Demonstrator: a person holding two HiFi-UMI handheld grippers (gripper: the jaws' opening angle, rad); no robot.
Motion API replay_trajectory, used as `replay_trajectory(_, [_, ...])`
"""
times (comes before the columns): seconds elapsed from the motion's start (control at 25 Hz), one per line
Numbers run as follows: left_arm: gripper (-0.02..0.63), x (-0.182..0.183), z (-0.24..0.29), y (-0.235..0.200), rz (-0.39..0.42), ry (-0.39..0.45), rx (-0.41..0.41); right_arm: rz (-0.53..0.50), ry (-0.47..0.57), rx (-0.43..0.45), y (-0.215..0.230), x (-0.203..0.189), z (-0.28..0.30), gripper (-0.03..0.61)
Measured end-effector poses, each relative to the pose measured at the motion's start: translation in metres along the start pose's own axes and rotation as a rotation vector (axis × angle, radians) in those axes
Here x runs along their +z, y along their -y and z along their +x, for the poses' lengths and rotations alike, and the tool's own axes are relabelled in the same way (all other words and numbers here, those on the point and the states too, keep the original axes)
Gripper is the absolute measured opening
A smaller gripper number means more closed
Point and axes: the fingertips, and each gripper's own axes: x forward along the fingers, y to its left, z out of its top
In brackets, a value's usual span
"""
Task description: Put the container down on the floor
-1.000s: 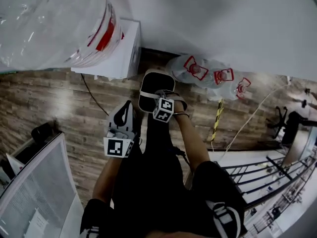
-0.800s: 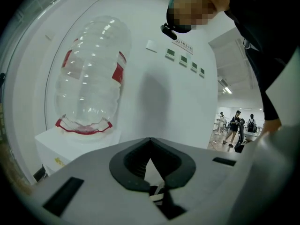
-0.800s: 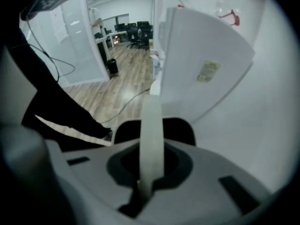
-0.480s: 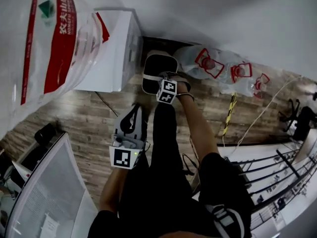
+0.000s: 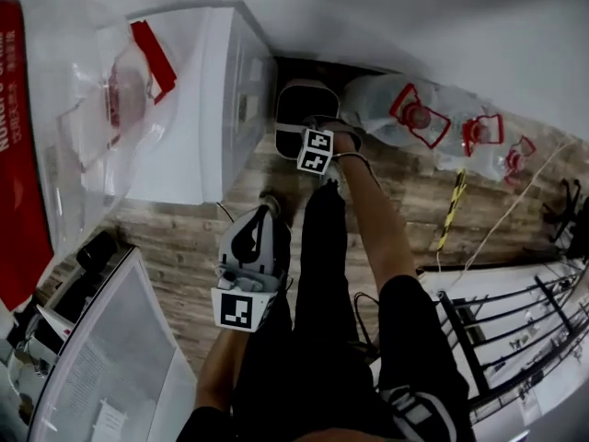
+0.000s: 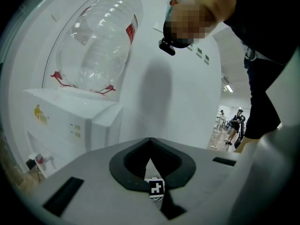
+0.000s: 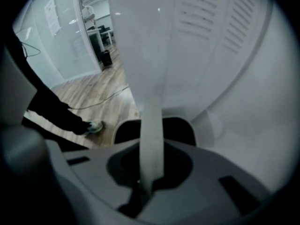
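Container (image 5: pixel 304 110): rounded-rectangular tub, pale rim, dark inside, flat white strap (image 7: pixel 152 121) as handle. Low over wood-plank floor (image 5: pixel 184 238) at foot of wall, just beside boxy white dispenser (image 5: pixel 198 99); floor contact unclear. Right gripper (image 5: pixel 319 132) fingers pinch strap. Left gripper (image 5: pixel 260 217) fingers pressed together, empty. Clear red-capped jugs (image 5: pixel 414 118) lie near, right of container.

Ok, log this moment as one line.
right gripper: shut on container handle | left gripper: shut, empty | container: beside water dispenser, floor contact unclear | task: not confirmed done
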Motion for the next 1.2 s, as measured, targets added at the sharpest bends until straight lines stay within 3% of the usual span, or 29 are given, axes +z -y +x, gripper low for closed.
replay_trajectory(0.56, [0.031,-0.034,0.029,0.003,-0.027,-0.017,-0.009,0.012,0.019,0.012,0.035,0.007,0.056,0.032])
replay_trajectory(1.2, [0.031,-0.046,0.04,-0.009,-0.028,-0.044,0.001,0.007,0.022,-0.015,0.059,0.009,0.09,0.032])
